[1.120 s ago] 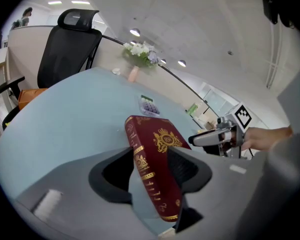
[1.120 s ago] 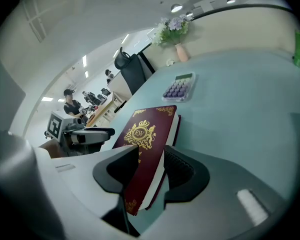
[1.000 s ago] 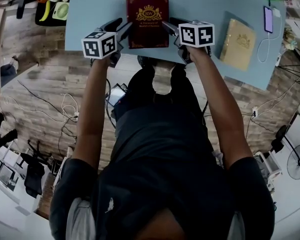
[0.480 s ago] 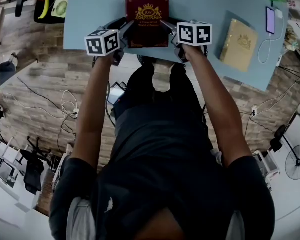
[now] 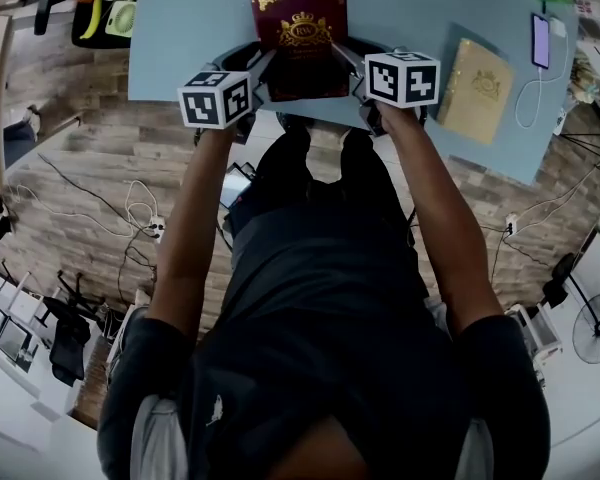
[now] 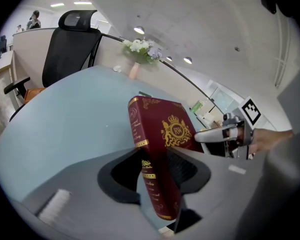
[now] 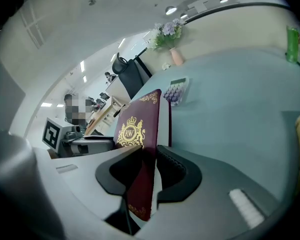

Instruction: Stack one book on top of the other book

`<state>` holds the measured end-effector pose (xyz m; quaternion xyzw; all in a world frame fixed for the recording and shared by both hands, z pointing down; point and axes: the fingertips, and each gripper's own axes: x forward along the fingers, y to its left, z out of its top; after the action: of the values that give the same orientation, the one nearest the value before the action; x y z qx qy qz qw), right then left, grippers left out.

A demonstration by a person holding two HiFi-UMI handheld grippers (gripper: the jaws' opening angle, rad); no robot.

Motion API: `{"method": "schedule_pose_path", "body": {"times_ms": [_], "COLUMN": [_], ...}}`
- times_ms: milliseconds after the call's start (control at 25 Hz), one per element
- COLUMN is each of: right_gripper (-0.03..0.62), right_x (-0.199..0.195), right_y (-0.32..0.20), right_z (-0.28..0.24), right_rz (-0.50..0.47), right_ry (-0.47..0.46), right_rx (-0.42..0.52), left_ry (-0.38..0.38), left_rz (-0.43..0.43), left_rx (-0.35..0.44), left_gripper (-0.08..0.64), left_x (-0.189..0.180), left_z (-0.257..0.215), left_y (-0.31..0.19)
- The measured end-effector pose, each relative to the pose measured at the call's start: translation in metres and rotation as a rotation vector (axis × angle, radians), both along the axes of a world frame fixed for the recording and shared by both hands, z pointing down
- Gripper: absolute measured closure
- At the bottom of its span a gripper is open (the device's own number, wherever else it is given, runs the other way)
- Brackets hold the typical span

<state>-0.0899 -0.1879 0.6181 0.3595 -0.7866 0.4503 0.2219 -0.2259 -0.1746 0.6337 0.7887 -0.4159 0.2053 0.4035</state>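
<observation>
Grip comes first here: the left claw is clamped on the spine side of the red book, and the right claw has just been closing its jaws, with the book's open-page edge between them and the pads now pressing on it. So the red book hangs between my two claws, its gold crest facing up. It looks tilted, and as far as I can judge it is clear of the blue table. The tan book lies flat on the table, off to the outer side of the right claw and near it, a little further out than the claw tips. A phone sits beyond that book. I judge the step in hand to be the carry, and doing it well means keeping both claws level with each other so the cover does not twist or slip out of the thinner right-hand bite. I would move both hands together towards the right claw's side, holding the book high enough to clear the tan cover. I would square its edges over that cover and lower it flat before letting either jaw ease off.
</observation>
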Motion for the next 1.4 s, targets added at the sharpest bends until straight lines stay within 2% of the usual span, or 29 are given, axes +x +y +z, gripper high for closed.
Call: {"method": "schedule_pose_path", "body": {"times_ms": [520, 840, 1400], "right_gripper": [0.501, 0.502, 0.502], "right_x": [0.062, 0.113, 0.212], "right_y": [-0.001, 0.011, 0.024], "right_z": [-0.052, -0.069, -0.083], "right_rz": [0.071, 0.154, 0.258], "right_ry": [0.019, 0.009, 0.041], "right_rx": [0.099, 0.113, 0.128], "left_ry": [0.006, -0.002, 0.017], "left_rz": [0.063, 0.150, 0.275], "left_rx": [0.060, 0.093, 0.105], "left_gripper": [0.357, 0.357, 0.357], "left_x": [0.061, 0.112, 0.213], "left_z": [-0.040, -0.060, -0.070], "left_y": [-0.007, -0.010, -0.011]}}
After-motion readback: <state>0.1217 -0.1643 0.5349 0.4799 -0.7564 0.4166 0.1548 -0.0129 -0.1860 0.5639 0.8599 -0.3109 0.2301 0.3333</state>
